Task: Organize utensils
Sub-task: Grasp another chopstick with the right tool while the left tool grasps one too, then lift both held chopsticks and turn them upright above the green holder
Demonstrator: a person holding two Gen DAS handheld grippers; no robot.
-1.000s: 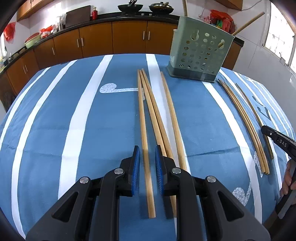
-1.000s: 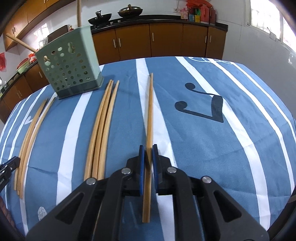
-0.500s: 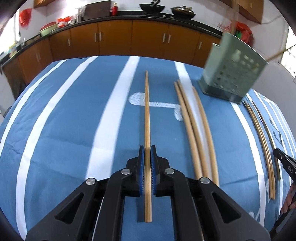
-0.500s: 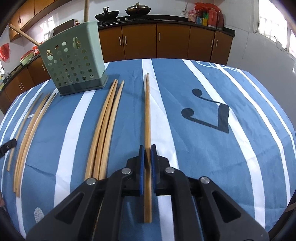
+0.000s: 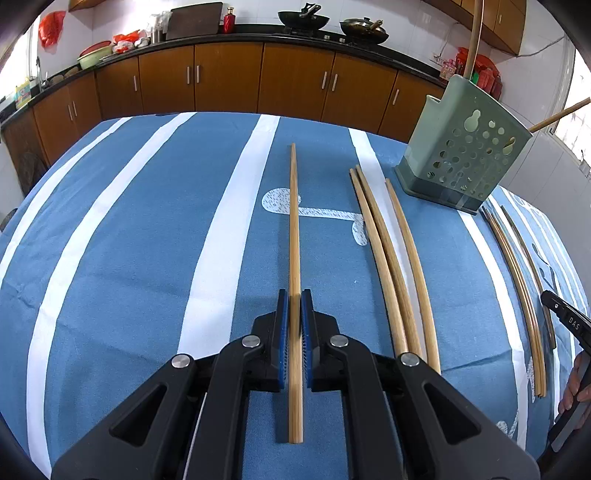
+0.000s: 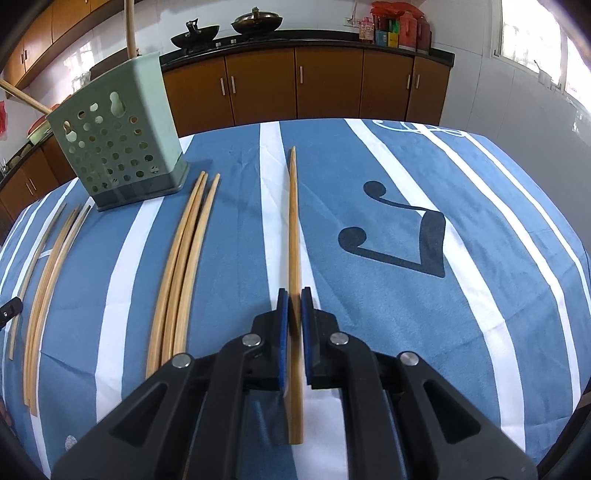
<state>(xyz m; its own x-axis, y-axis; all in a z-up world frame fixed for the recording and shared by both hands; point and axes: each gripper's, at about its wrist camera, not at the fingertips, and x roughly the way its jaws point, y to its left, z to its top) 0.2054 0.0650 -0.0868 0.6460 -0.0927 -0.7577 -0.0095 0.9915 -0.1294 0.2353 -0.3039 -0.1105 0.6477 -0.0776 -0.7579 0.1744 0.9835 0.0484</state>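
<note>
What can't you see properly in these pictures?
- Left wrist view: the inside of the green holder is hidden by its own wall.
- Left wrist view: the right gripper is cut off by the edge; only its tip shows.
- Right wrist view: the chopstick partly hides between the fingers.
- Right wrist view: the counter jars are too small to read.

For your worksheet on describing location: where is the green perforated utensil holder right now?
The green utensil holder stands at the table's far edge, upper left in the right wrist view, just beyond three loose chopsticks.
</note>
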